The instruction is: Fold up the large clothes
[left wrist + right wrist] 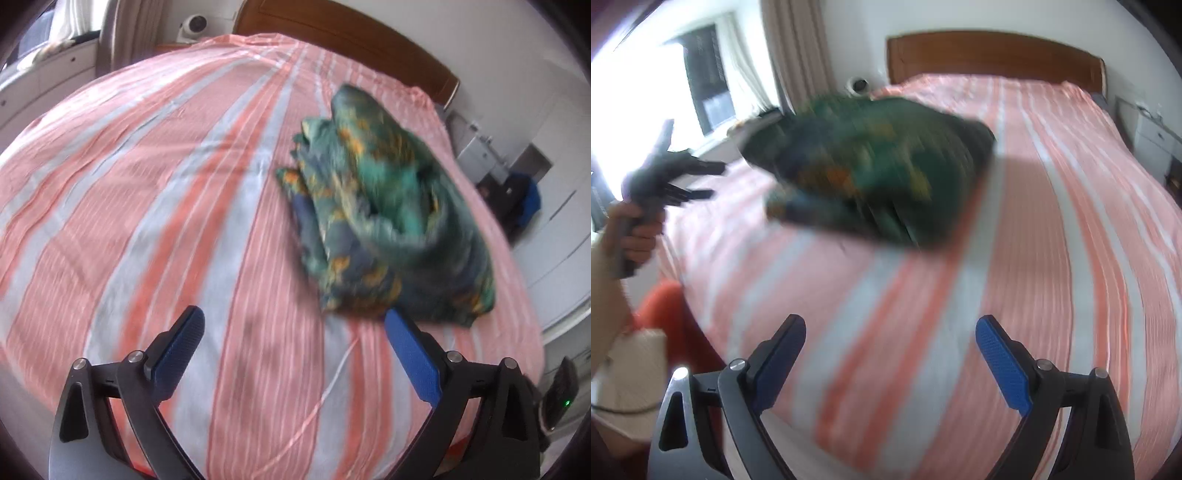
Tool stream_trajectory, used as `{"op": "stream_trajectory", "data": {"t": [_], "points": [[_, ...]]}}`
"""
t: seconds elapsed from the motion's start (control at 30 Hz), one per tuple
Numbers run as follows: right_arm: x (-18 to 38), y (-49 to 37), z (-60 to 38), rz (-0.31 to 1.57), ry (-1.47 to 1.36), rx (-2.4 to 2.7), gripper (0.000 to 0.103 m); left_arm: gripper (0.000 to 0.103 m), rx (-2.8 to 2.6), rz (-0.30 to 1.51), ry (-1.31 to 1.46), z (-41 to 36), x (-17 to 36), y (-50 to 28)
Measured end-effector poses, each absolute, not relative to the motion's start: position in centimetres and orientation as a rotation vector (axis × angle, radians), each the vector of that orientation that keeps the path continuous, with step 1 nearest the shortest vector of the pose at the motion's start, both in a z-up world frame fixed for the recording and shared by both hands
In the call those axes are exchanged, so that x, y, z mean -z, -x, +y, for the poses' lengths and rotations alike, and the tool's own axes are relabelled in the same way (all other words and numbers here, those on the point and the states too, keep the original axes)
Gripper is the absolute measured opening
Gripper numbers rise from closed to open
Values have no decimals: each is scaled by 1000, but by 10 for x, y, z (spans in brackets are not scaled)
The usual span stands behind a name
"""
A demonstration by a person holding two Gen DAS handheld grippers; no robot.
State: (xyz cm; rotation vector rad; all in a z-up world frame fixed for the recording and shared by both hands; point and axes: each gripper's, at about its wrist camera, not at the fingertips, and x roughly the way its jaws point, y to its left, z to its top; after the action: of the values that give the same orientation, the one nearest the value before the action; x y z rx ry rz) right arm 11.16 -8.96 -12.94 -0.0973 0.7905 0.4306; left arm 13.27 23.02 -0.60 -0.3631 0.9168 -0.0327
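Note:
A green garment with orange and blue print [388, 221] lies bunched in a folded heap on the pink and grey striped bed sheet [166, 177]. My left gripper [293, 317] is open just short of the heap's near edge, with only sheet between its blue pads. In the right wrist view the same garment [871, 173] is blurred and lies further up the bed. My right gripper [890, 326] is open over bare sheet [1052, 258], with nothing between its fingers. The left gripper [698, 181] also shows at that view's left edge, held in a hand.
A wooden headboard [993, 55] closes the far end of the bed. A window and a curtain [790, 55] stand to the left, a white cabinet [1156, 136] to the right. Something orange [665, 314] lies beside the bed's near left corner.

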Motion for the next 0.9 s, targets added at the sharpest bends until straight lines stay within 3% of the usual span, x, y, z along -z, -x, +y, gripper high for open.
{"op": "stream_trajectory", "data": {"t": [0.13,0.53,0.63,0.9], "points": [[149,-107,-103,863,108,-390,93,99,3,960,315,200,29,-121],[141,-109,-122,798,101,-322,96,99,-126,1049,106,156,69,-125],[143,-112,-128,813,89,-304,96,98,-93,1014,177,165,53,-117],[145,-121,-119,826,69,-307,96,99,170,719,434,204,-63,-137]]}}
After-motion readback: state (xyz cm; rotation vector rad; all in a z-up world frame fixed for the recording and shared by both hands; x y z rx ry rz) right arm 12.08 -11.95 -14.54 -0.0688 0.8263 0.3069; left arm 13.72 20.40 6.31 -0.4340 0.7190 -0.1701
